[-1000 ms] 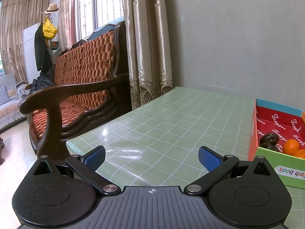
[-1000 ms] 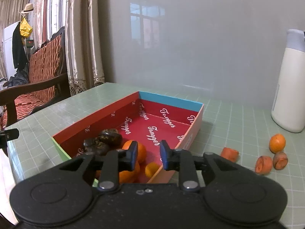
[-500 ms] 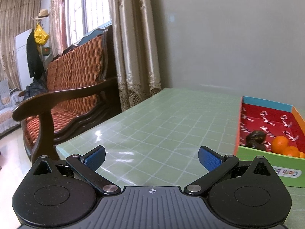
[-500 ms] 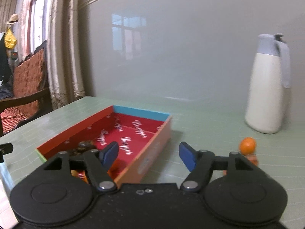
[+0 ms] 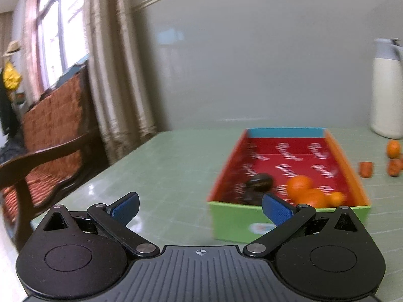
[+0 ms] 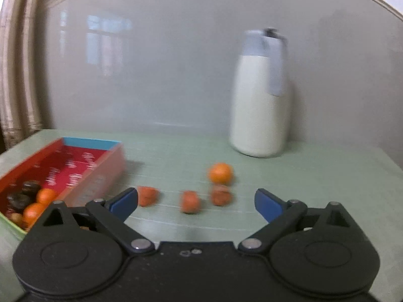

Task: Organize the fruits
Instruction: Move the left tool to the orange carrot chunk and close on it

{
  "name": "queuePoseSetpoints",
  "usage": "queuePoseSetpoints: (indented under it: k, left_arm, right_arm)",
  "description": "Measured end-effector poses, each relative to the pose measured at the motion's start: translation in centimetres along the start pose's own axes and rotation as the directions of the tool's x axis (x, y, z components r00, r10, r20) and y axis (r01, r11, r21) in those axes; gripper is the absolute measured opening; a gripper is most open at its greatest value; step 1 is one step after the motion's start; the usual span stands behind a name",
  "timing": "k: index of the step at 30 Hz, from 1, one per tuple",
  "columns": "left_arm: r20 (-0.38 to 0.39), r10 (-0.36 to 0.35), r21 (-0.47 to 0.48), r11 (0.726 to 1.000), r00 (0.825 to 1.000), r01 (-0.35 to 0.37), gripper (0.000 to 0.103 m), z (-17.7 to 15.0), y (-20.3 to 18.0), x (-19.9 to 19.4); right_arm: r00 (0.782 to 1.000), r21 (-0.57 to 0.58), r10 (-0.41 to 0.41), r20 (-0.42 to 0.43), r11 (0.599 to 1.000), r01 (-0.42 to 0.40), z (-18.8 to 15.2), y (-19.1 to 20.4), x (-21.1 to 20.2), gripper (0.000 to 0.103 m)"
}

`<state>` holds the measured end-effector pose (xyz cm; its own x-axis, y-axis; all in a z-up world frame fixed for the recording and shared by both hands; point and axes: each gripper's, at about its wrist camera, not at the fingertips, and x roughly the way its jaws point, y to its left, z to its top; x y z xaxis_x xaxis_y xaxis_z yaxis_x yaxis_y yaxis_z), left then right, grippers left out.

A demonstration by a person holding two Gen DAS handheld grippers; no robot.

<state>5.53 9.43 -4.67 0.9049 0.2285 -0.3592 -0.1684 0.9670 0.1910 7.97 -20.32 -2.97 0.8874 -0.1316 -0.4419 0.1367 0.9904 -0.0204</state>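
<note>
A shallow cardboard box (image 5: pixel 352 176) (image 6: pixel 100 176) with a red printed floor lies on the green table and holds several oranges (image 5: pixel 301 185) (image 6: pixel 45 195) and dark fruits (image 5: pixel 258 182) (image 6: pixel 30 186). Loose on the table to its right lie an orange (image 6: pixel 221 173) and three smaller orange-brown fruits (image 6: pixel 190 201). My right gripper (image 6: pixel 196 202) faces these loose fruits from a short way back; its jaws are opening wide, with nothing between the pads. My left gripper (image 5: pixel 200 209) is open and empty, near the box's front left corner.
A tall white jug (image 6: pixel 260 105) (image 5: pixel 388 88) with a grey lid stands at the back of the table against the wall. A wooden armchair (image 5: pixel 50 136) and curtains (image 5: pixel 118 75) stand off the table's left edge.
My right gripper went from nearly shut over the box to wide open, swinging right to face the loose fruits. The left view panned right, bringing the whole box into sight.
</note>
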Motion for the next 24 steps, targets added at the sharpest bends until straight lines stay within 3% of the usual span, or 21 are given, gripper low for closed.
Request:
queuePoseSetpoints:
  k: [10, 24]
  left_arm:
    - [0.050, -0.169, 0.070, 0.984, 0.984, 0.165, 0.103, 2.2, -6.8, -2.1]
    - [0.012, -0.330, 0.206, 0.925, 0.944, 0.321, 0.103, 3.5, -16.3, -2.6]
  right_arm:
    - [0.991, 0.064, -0.135, -0.005, 0.989, 0.135, -0.8, -5.8, -1.8, 0.101]
    - [0.980, 0.111, -0.198, -0.010, 0.974, 0.198, -1.5, -10.2, -3.6, 0.102]
